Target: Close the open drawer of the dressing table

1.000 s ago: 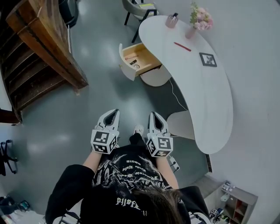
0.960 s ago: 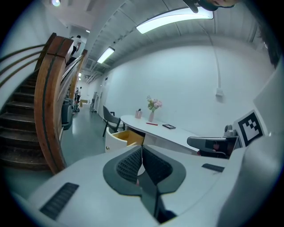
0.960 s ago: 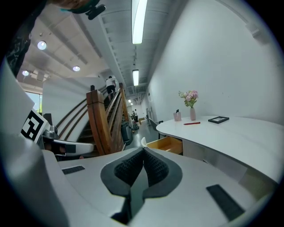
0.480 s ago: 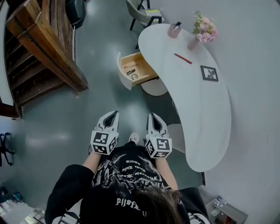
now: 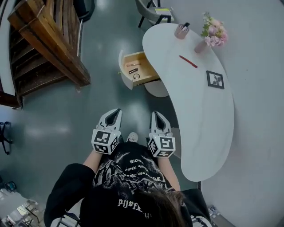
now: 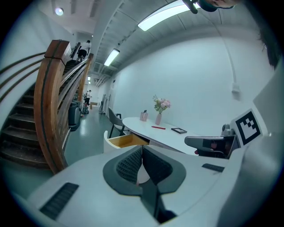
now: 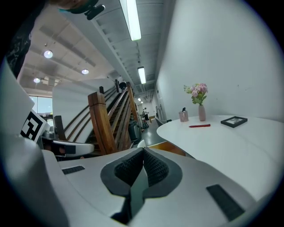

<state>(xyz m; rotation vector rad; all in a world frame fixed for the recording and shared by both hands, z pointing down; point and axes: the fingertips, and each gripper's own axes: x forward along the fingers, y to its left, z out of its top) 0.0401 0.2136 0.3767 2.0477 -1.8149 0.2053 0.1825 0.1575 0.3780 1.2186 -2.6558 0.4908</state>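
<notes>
Standing at far left, a wooden staircase rises off the grey floor. The left tongs are held low in front of the person's body, marker cube nearest the head camera and tips pointing up-frame; their pads are pressed together with nothing between them. The right tongs sit just beside them and parallel, also closed and empty. The drawer lies ahead of both, well apart from either. It stands pulled out from the left edge of the white curved table, with its white front panel facing the floor side and its wood-lined inside exposed. A few small items lie in it, too small to identify. A chair stands past the far end of the table. On the tabletop, far end to near, are a pink cup, a vase of pink flowers, a red pen and a dark picture frame. A pale wall runs along the right.
</notes>
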